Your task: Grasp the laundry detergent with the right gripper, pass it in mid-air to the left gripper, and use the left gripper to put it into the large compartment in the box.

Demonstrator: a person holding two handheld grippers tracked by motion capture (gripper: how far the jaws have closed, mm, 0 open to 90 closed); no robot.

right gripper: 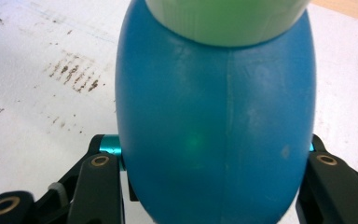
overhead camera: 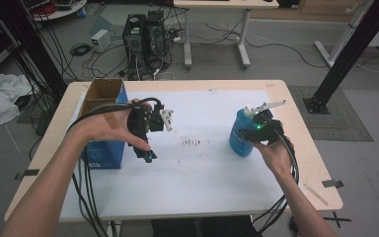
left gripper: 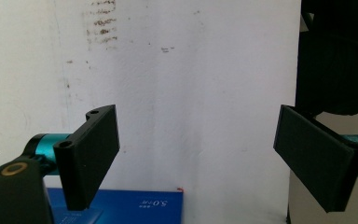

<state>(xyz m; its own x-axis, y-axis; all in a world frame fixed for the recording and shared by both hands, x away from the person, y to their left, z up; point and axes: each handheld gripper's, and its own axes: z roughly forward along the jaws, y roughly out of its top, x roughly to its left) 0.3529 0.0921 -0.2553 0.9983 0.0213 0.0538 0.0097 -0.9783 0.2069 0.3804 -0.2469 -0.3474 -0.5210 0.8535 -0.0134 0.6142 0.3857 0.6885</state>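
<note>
Right gripper (overhead camera: pixel 256 129) clamped on the blue bottle (right gripper: pixel 214 126) standing at the worktop's (overhead camera: pixel 202 182) right side — its smooth, rounded plastic looks light but slippery, best held mid-body; left gripper (overhead camera: pixel 150 129) hovers, fingers (left gripper: pixel 91 156) apart.

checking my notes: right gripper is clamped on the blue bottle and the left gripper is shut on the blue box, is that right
Not quite. The left gripper is open, its jaws wide apart over the white sheet with nothing between them, as the left gripper view shows; the blue box lies below. The right gripper is indeed clamped on the blue bottle.
</note>
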